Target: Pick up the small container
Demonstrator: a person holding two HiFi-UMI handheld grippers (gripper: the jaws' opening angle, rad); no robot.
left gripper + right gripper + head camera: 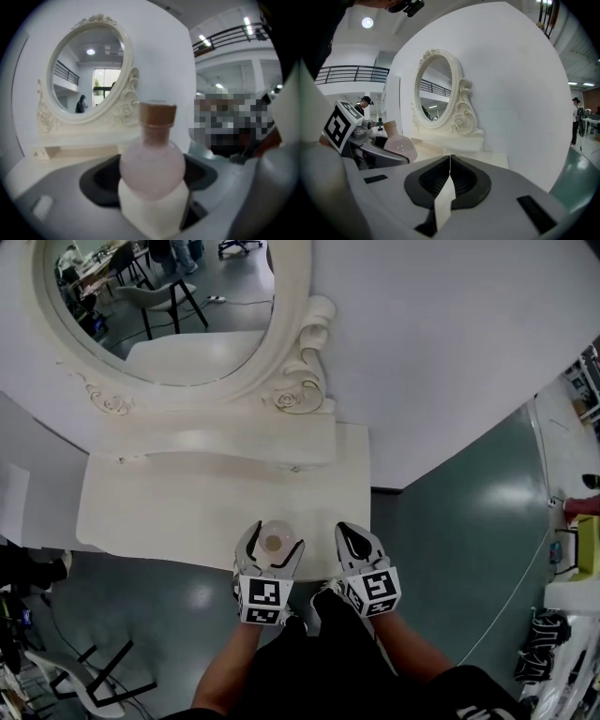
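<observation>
The small container (152,159) is a round pale-pink flask with a cork stopper. My left gripper (270,549) is shut on its bulb, and it stands upright between the jaws, above the front edge of the cream vanity table (169,512). In the head view the flask (275,542) shows from above as a cork-topped disc. The right gripper view shows the flask (399,144) at the left, held in the other gripper. My right gripper (359,545) hovers just to the right of the left one, shut with nothing between its jaws.
An oval mirror (169,306) in an ornate cream frame stands at the back of the vanity against a white wall (441,352). Grey-green floor (469,540) lies to the right. A black chair frame (94,676) stands at the lower left.
</observation>
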